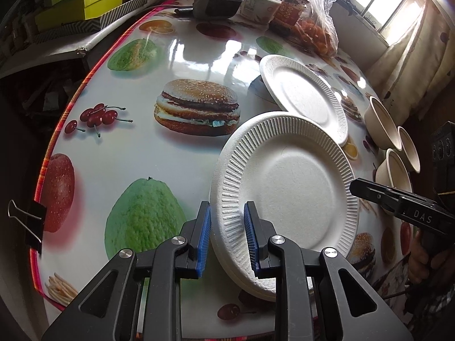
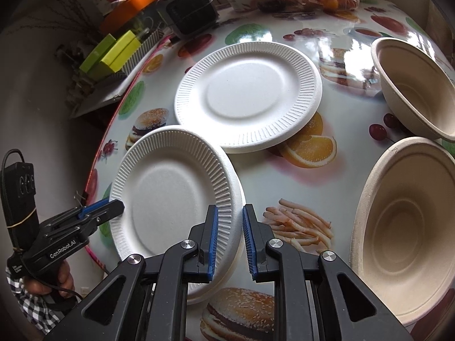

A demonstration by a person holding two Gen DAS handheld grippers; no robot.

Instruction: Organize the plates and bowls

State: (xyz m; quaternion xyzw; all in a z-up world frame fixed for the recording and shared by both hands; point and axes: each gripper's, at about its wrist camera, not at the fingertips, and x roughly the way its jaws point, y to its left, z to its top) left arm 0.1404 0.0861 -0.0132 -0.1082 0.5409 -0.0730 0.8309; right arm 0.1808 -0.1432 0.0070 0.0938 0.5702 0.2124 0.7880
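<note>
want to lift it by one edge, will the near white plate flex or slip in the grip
The near plate looks like thin moulded pulp, so probably light and liable to bend. Its ribbed rim, clamped by the left gripper, should resist slipping. It seems stacked on others, which may separate.

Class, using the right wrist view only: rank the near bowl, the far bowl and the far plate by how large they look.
1. Near bowl: largest, though nearness inflates it.
2. Far plate.
3. Far bowl: smallest, partly cut off; the bowls' true sizes may match.

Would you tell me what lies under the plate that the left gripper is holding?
At least one more white plate is stacked beneath the held plate. Below that, the fruit-print tablecloth continues, its pattern there covered.
</note>
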